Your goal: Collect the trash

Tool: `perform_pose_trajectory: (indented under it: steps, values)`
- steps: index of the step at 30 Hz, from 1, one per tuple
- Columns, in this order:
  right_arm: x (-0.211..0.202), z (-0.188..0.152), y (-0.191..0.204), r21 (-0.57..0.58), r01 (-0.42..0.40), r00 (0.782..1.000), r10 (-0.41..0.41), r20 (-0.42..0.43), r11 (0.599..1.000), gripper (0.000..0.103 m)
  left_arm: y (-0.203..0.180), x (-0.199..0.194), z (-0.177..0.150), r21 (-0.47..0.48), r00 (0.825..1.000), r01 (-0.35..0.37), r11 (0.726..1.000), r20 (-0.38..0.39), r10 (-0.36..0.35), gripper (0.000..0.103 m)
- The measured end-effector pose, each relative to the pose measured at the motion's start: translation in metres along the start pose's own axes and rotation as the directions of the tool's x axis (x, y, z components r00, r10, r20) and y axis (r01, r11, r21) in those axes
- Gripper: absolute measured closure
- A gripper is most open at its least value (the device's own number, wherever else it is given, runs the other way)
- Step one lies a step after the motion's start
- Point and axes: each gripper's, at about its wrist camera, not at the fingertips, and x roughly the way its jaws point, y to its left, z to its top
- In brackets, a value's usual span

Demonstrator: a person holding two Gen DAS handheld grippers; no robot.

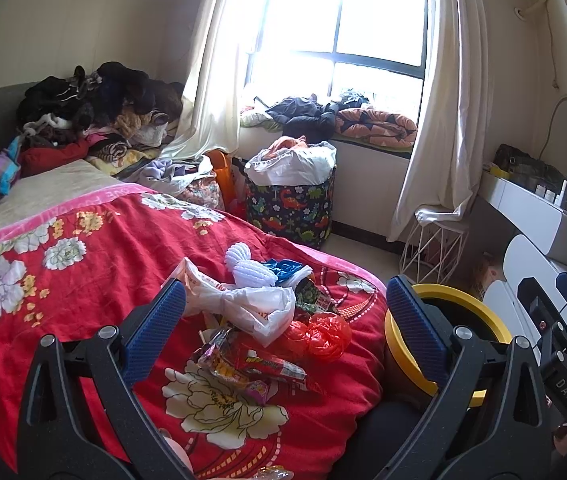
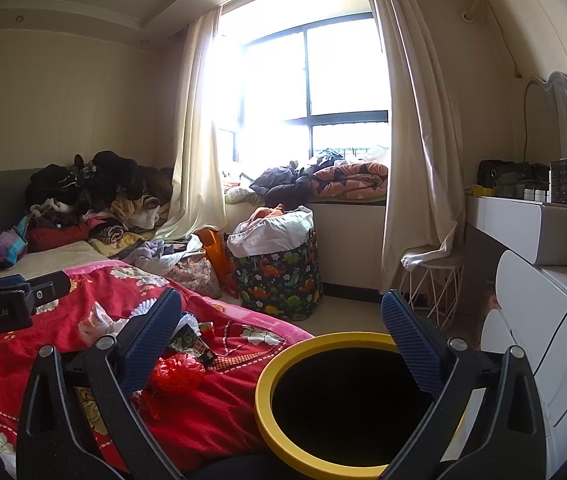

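Left gripper [image 1: 285, 326]: fingers spread wide, nothing between them, held over a litter heap on the red floral quilt [image 1: 83, 280]; right gripper [image 2: 281, 330]: likewise released and empty, above the yellow-rimmed bin [image 2: 283, 360], whose interior reads only as black, contents not discernible. Trash, near to far: printed snack wrappers [image 1: 251, 368] (lettering illegible), one red plastic bag [image 1: 325, 338], one white plastic bag [image 1: 259, 304], white foam netting [image 1: 243, 266]. Beyond: one dinosaur-print hamper [image 1: 289, 210] heaped with laundry; legible markings "GenRobot.AI" and "DAS" on the gripper housings.

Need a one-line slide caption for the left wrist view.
Open left gripper hovers over wrappers and plastic bags on the red floral bedspread, yellow-rimmed bin at right.
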Motion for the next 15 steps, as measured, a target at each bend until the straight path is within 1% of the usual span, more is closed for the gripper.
perform_pose_trajectory:
  steps: [15]
  values:
    - [0.0001, -0.0019, 0.0008, 0.003, -0.001, 1.0, 0.001, -0.001, 1.0, 0.005, -0.001, 0.0, 0.0063, 0.002, 1.0, -0.003, 1.0, 0.004, 0.003, 0.011]
